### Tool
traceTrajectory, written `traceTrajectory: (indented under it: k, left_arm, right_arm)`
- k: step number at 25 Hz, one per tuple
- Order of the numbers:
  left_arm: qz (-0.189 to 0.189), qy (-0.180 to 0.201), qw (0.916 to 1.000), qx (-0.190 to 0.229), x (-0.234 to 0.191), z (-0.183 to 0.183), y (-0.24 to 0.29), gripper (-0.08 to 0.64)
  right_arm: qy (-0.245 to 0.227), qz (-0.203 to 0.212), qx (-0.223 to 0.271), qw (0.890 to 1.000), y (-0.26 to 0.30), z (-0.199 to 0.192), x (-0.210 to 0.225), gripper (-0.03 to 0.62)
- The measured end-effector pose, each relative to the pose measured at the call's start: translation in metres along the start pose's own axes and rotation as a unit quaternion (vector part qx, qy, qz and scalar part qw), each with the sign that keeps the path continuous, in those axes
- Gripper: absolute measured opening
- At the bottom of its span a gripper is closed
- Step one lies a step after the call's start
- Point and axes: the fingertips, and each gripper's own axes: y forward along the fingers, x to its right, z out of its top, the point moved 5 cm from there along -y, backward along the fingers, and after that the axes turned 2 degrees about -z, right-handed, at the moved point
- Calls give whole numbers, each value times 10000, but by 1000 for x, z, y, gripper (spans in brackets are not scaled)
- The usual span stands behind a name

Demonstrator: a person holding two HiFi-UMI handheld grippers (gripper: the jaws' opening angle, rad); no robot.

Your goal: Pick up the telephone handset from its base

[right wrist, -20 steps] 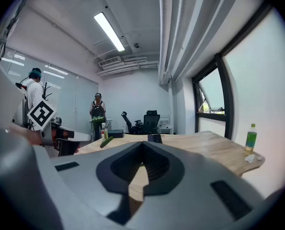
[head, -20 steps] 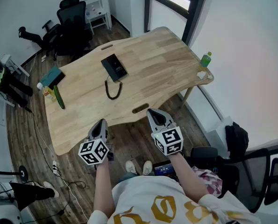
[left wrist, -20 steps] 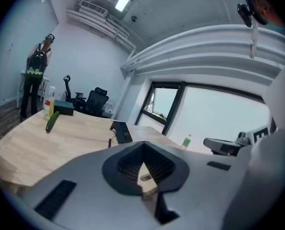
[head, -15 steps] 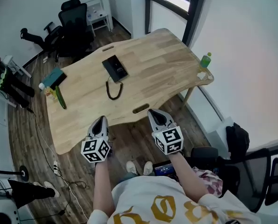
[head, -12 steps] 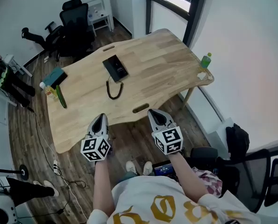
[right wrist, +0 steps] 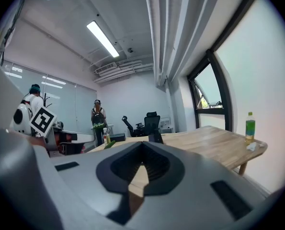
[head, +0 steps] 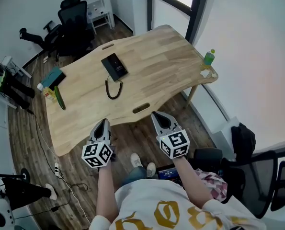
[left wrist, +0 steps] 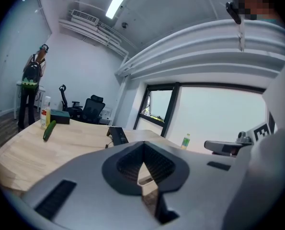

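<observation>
A black telephone (head: 114, 66) lies on the far half of the wooden table (head: 152, 66), its handset on the base and its coiled cord (head: 112, 90) looping toward me. The same phone shows small in the left gripper view (left wrist: 116, 135) and in the right gripper view (right wrist: 155, 137). My left gripper (head: 103, 124) and right gripper (head: 160, 116) hang side by side in front of the table's near edge, over the floor and well short of the phone. Both are shut with nothing between the jaws (left wrist: 143, 146) (right wrist: 142, 146).
A green bottle (head: 209, 58) stands at the table's right corner. At the left end lie a cucumber (head: 60, 99), a teal box (head: 53, 78) and a small bottle (head: 45, 93). Office chairs (head: 75, 20) stand behind the table. A person (left wrist: 32, 78) stands far left.
Both grippers keep their places and stay shut. The table has slid slightly up in the head view, and the feet below have shifted.
</observation>
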Motion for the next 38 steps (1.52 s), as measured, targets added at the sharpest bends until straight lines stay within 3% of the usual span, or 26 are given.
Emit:
traceTrajectory:
  k: [10, 18, 26, 31, 38]
  left_arm:
    - [-38, 26, 10000, -57, -6, -1, 42, 5]
    - [-448, 170, 9987, -177, -18, 12, 131, 5]
    - [-797, -260, 9961, -276, -65, 36, 229, 5]
    - [-730, -252, 9966, -277, -98, 47, 275, 5]
    - [-507, -360, 9974, -364, -136, 51, 291, 5]
  right_arm:
    - [-3, -115, -47, 9999, 25, -1, 25, 5]
    - [55, -362, -212, 9991, 82, 1, 73, 5]
    - [154, -525, -604, 9967, 171, 6, 103, 5]
    - [145, -568, -708, 9958, 223, 10, 117, 5]
    - [107, -631, -773, 9949, 266, 14, 114, 5]
